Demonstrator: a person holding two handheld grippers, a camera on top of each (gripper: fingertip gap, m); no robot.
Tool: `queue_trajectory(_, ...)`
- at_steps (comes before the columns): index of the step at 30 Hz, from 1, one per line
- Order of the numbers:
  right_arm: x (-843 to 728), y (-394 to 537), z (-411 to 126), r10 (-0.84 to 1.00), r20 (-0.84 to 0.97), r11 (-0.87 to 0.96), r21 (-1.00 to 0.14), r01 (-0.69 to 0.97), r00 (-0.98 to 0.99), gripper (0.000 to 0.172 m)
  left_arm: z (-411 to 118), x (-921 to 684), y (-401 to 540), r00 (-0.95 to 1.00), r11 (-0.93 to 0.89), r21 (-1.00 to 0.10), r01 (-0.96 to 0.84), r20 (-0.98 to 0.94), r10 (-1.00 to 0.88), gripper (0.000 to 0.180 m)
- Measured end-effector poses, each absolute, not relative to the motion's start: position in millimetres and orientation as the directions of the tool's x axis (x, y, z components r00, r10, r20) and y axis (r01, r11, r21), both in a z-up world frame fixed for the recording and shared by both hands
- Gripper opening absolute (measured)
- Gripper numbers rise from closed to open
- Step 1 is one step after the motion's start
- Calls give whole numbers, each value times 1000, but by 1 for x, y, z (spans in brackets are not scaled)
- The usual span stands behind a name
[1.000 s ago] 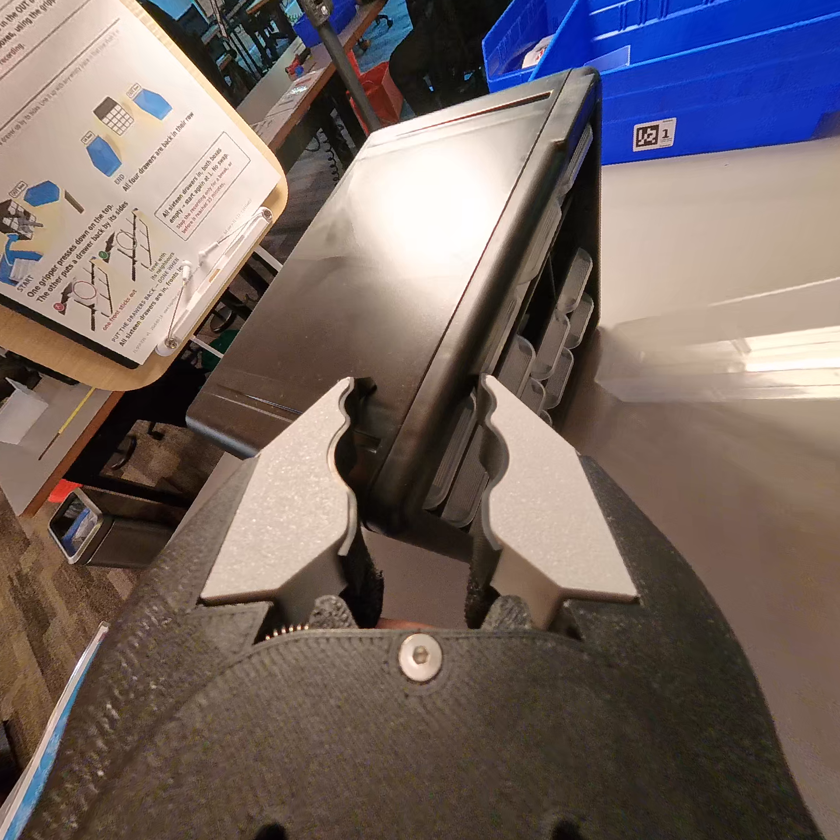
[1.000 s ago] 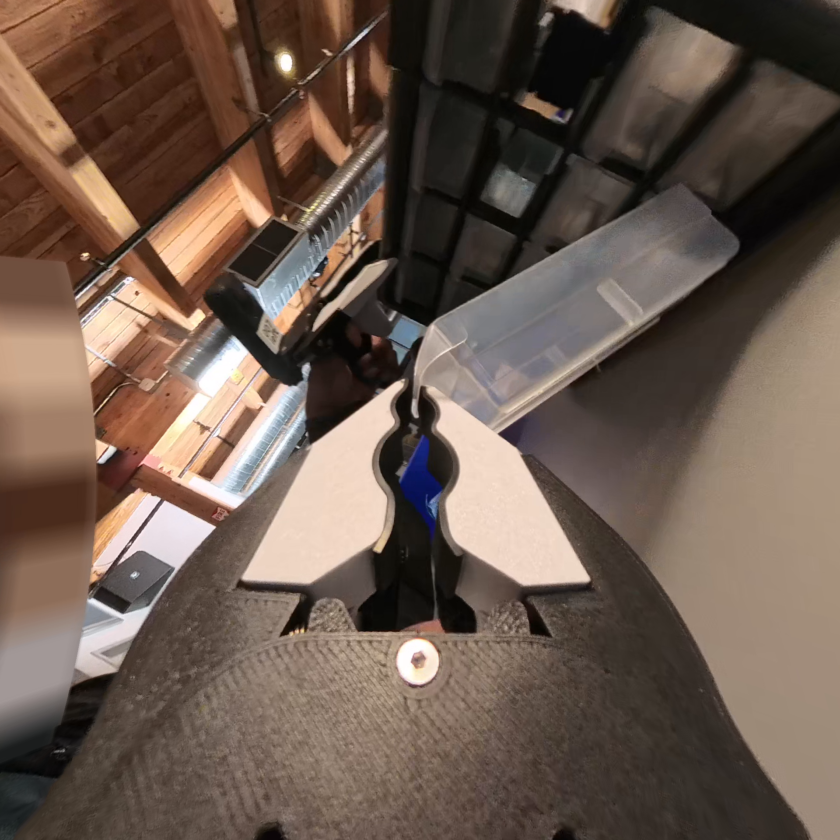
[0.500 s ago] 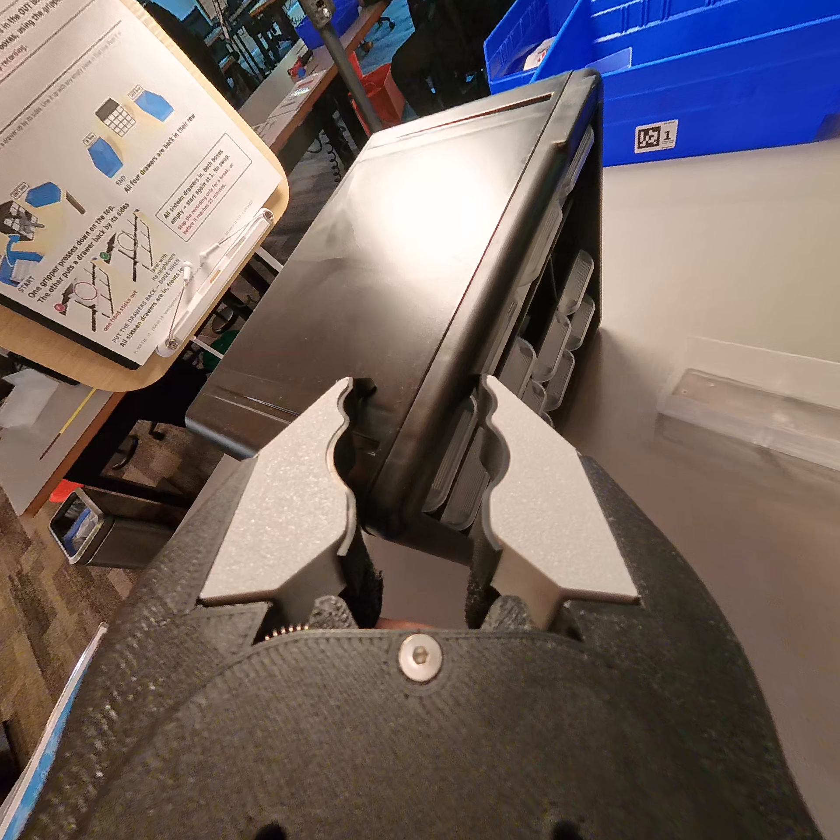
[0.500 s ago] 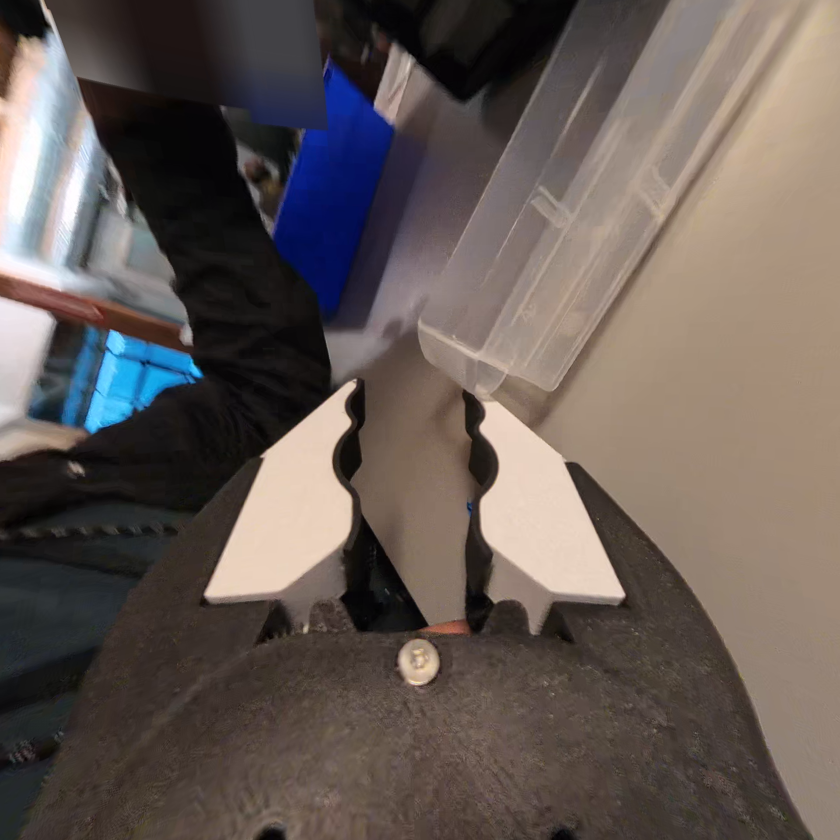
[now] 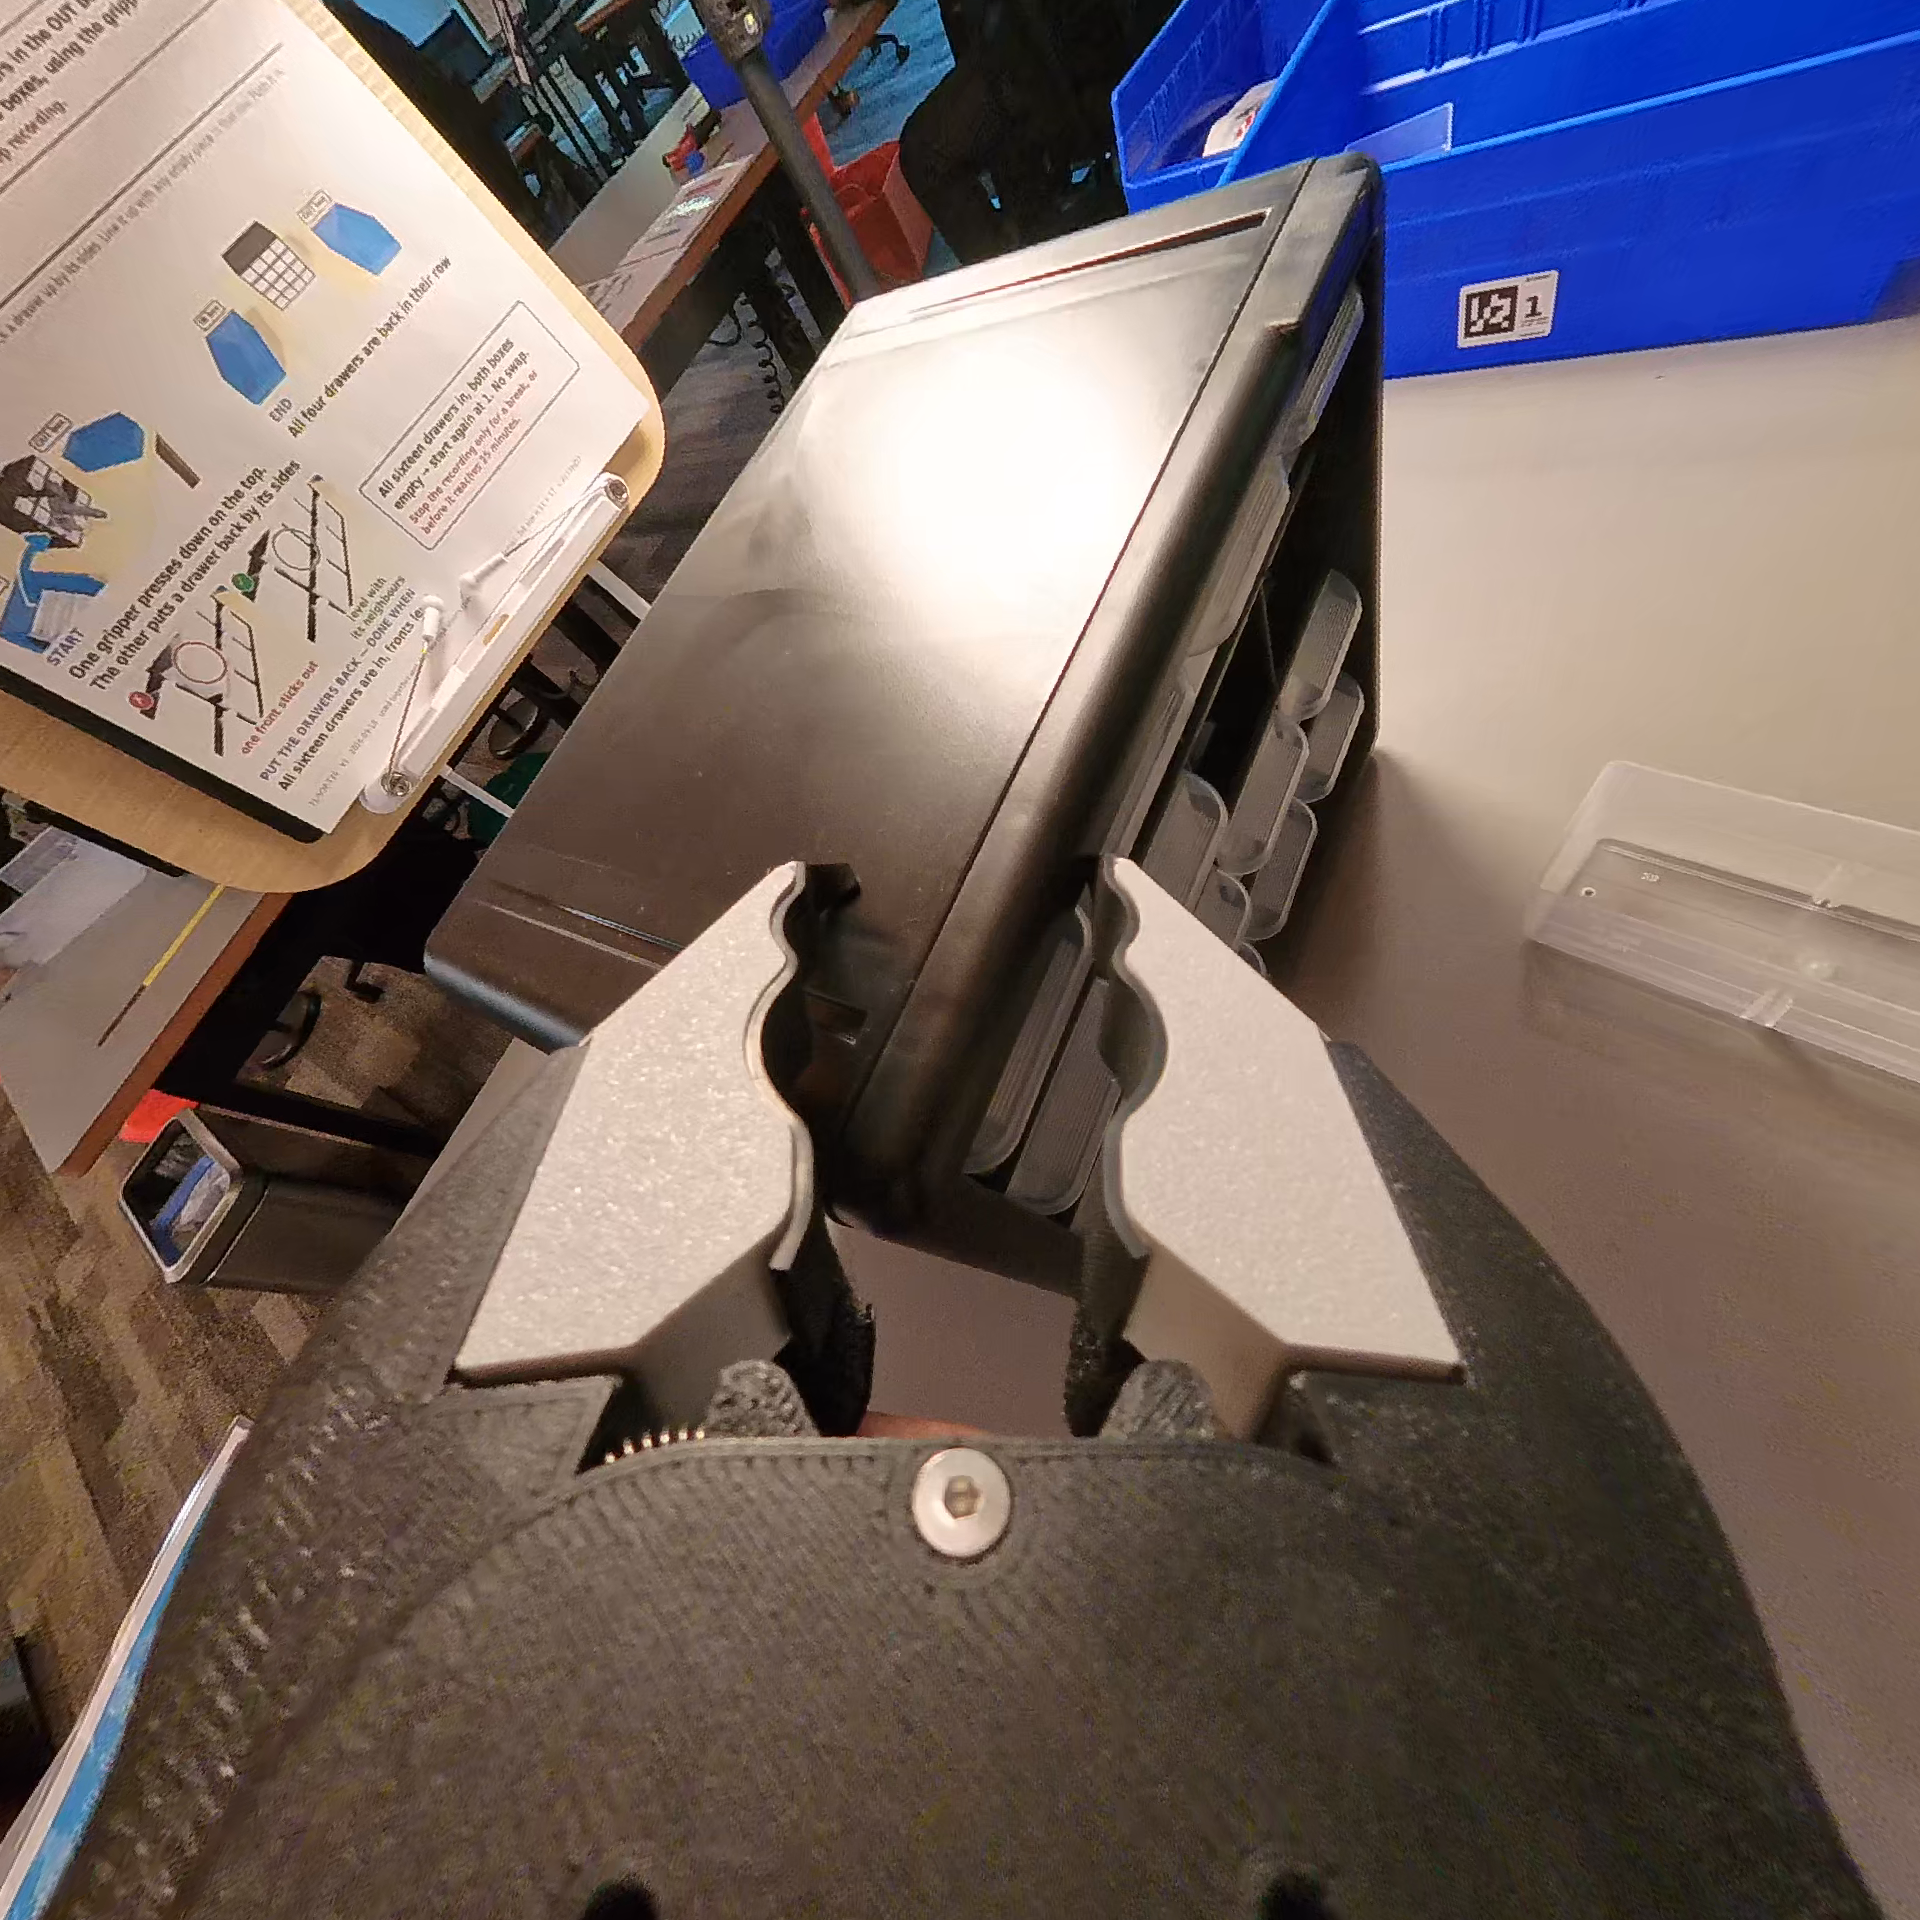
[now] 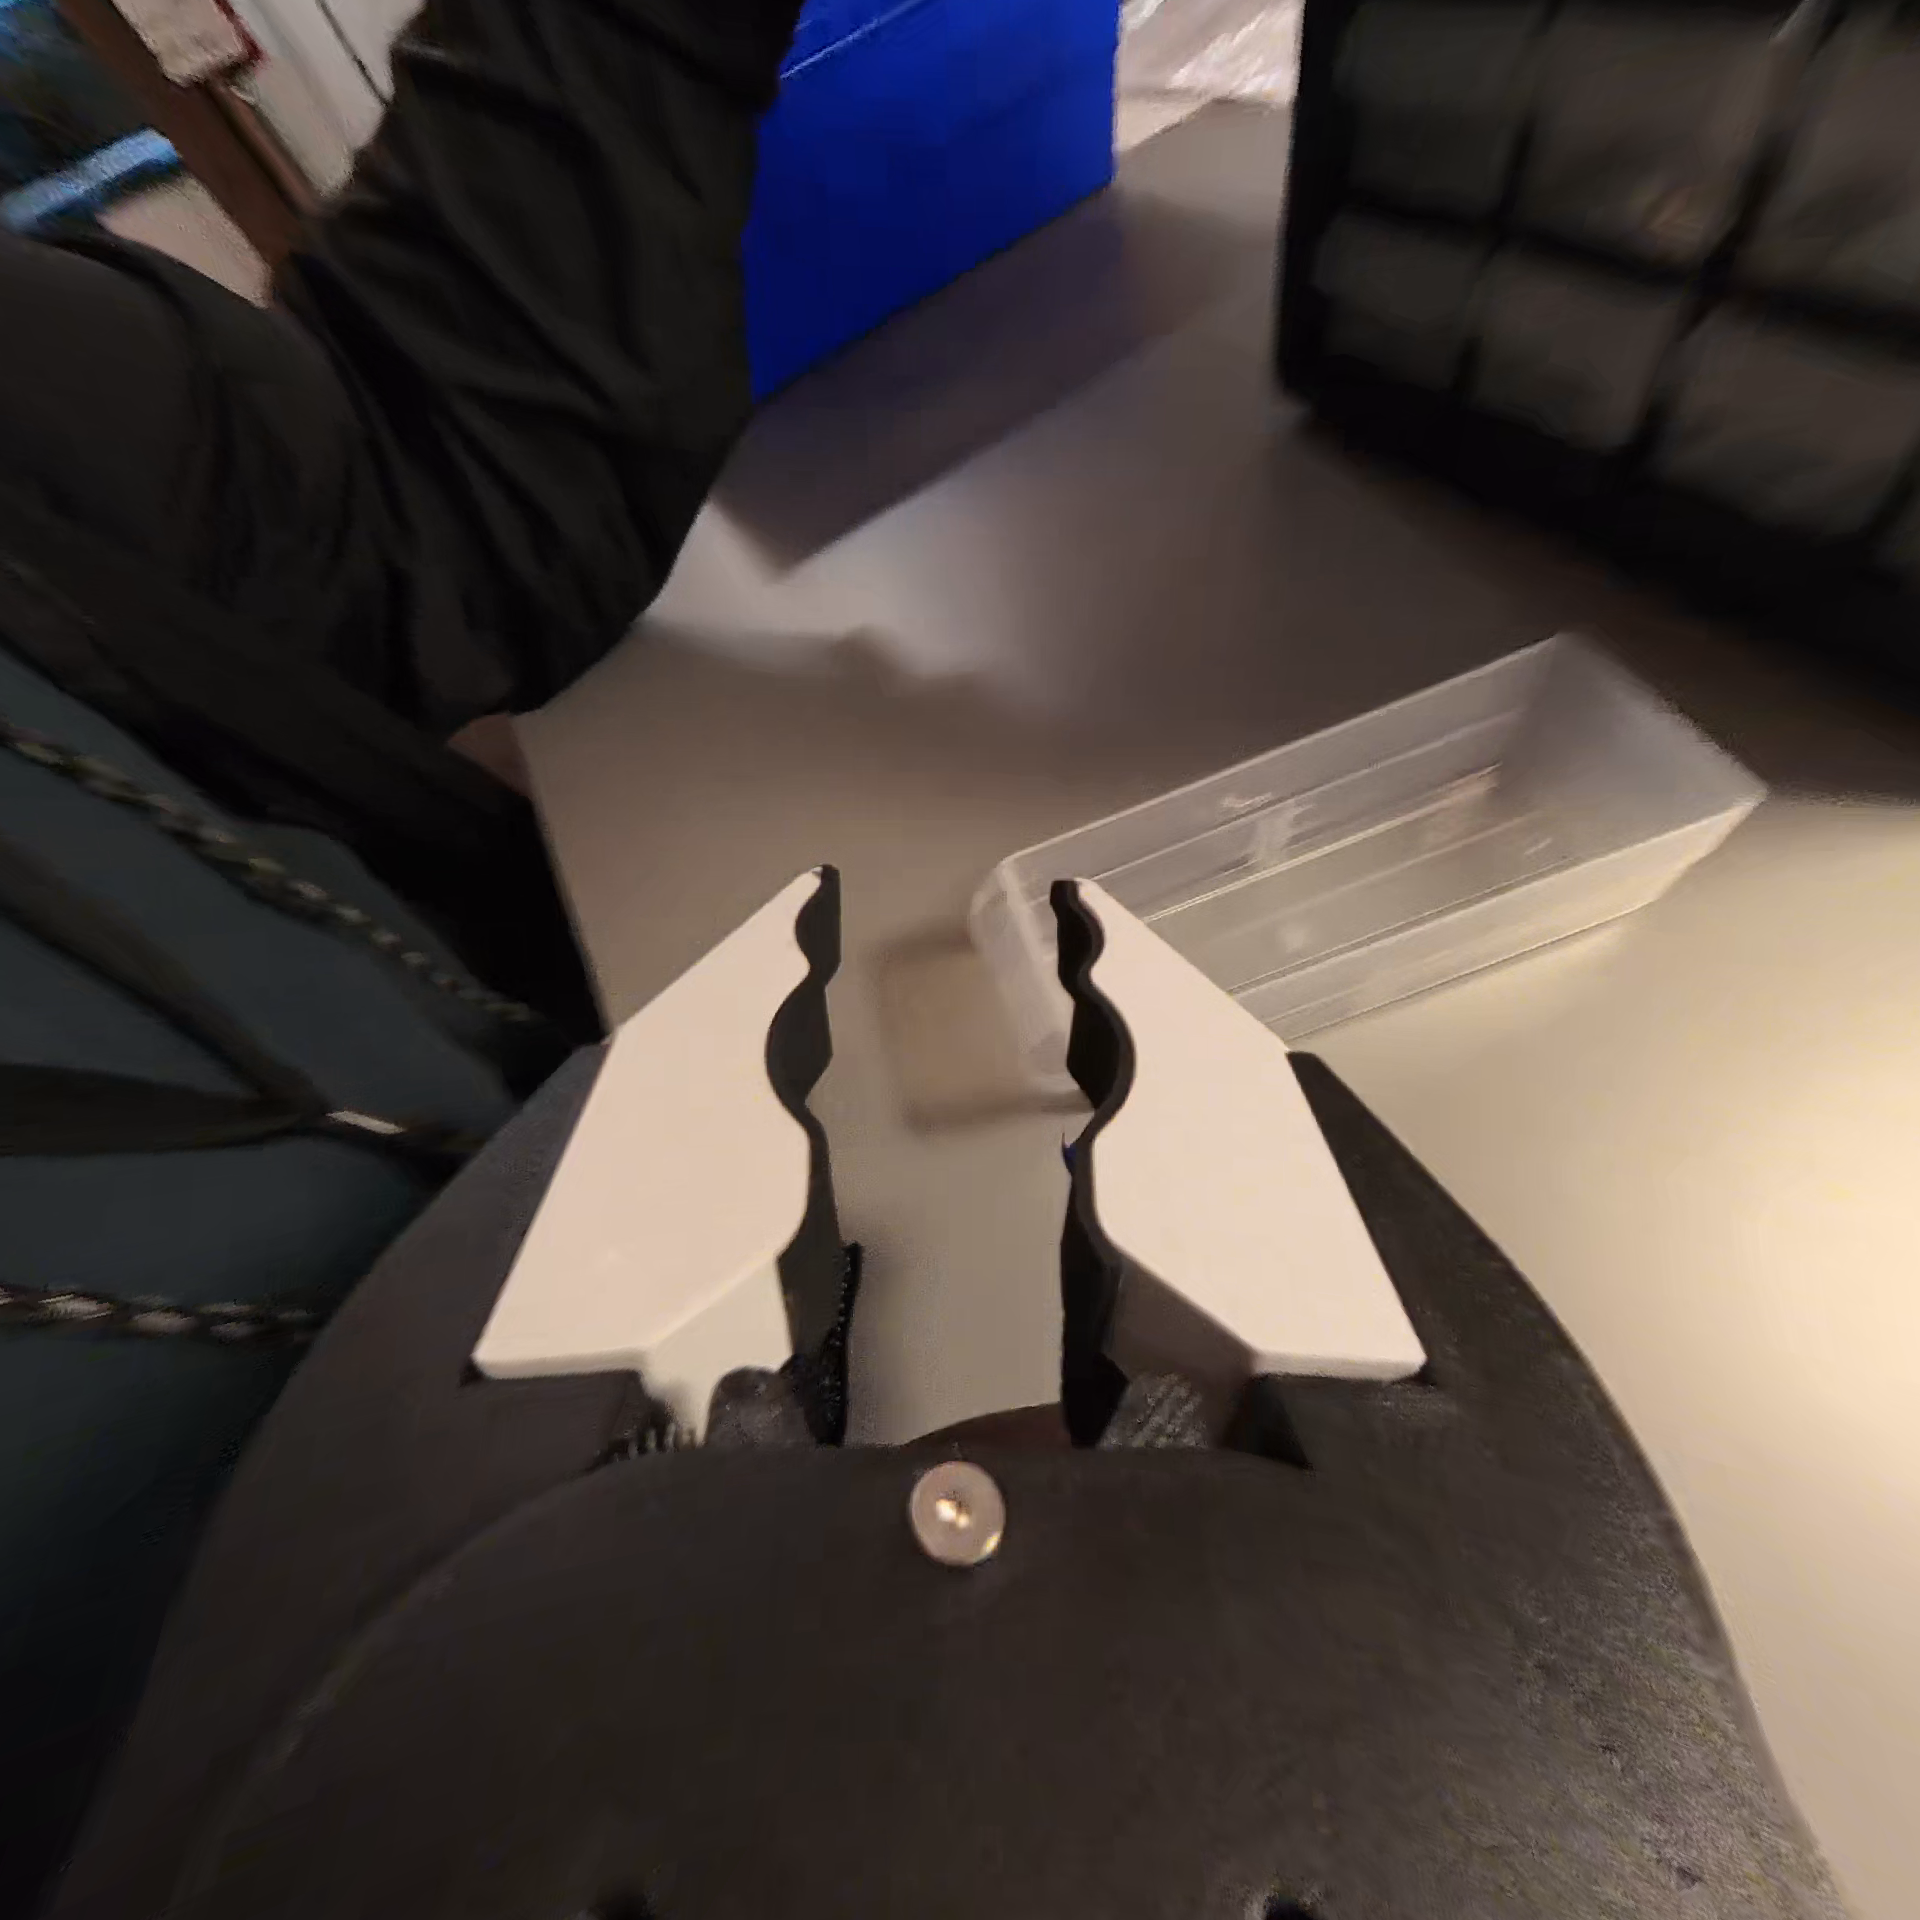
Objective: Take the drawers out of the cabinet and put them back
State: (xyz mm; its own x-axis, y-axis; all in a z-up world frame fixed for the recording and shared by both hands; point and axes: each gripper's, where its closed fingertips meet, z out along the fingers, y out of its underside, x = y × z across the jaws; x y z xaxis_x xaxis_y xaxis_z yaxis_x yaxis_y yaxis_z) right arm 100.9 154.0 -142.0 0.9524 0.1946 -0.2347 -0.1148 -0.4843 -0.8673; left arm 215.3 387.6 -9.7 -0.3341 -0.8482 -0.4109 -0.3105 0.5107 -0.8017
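Tabletop (image 6: pixel 1507 1195): clear drawer (image 6: pixel 1382 831) lying loose; R jaws open & empty, L jaws straddle cabinet (image 5: pixel 935 582) edge.

The black cabinet (image 5: pixel 935 582) stands on the table, most clear drawers in their slots. One clear drawer (image 6: pixel 1382 852) lies flat on the tabletop nearby, open side up.

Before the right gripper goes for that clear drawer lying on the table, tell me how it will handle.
The clear drawer looks thin-walled and empty, so probably light and a little flexible under squeeze. Its smooth plastic on the smooth table may skate when nudged. Lying flat and long, it seems unlikely to tip or roll.
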Motion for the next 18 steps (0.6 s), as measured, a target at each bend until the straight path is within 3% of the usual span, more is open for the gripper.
queue_trajectory(7,123,162,-168,230,162,-561,-784,267,960,54,-10,215,388,-331,508,-801,-317,-408,-851,53)
queue_trajectory(13,116,165,-181,328,270,-590,-689,420,905,52,-10,215,388,-331,509,-800,-318,-409,-850,54)
queue_trajectory(16,117,164,-194,353,311,-623,-626,470,882,43,-10,215,387,-330,512,-797,-320,-412,-849,55)
queue_trajectory(18,119,164,-199,345,338,-633,-605,483,876,25,-10,215,387,-331,515,-795,-321,-415,-847,56)
